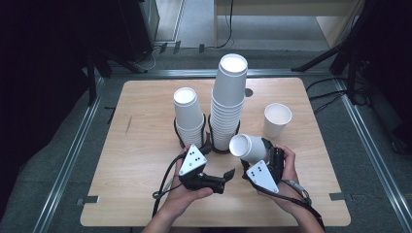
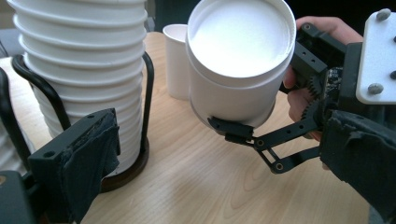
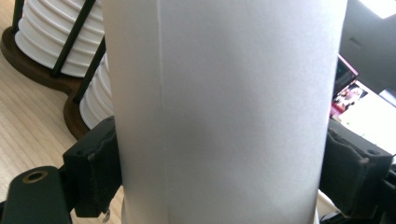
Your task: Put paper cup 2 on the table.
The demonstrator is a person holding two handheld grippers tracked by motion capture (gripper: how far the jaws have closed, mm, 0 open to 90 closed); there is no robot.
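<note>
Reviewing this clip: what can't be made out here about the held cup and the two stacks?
- Held cup: rim and base are cut off by the right gripper view's edges; only its side wall between the right claw pads is visible.
- Tall stack: cup count is too small to read in the high view, and the top is cut off in the left gripper view.
- Short stack: its base is hidden by the left claw.

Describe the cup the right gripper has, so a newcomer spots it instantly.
On the wooden table, just right of the tall cup stack, the right gripper clamps a white paper cup. Unlike the upright lone cup behind, it lies tilted, off the table.
</note>
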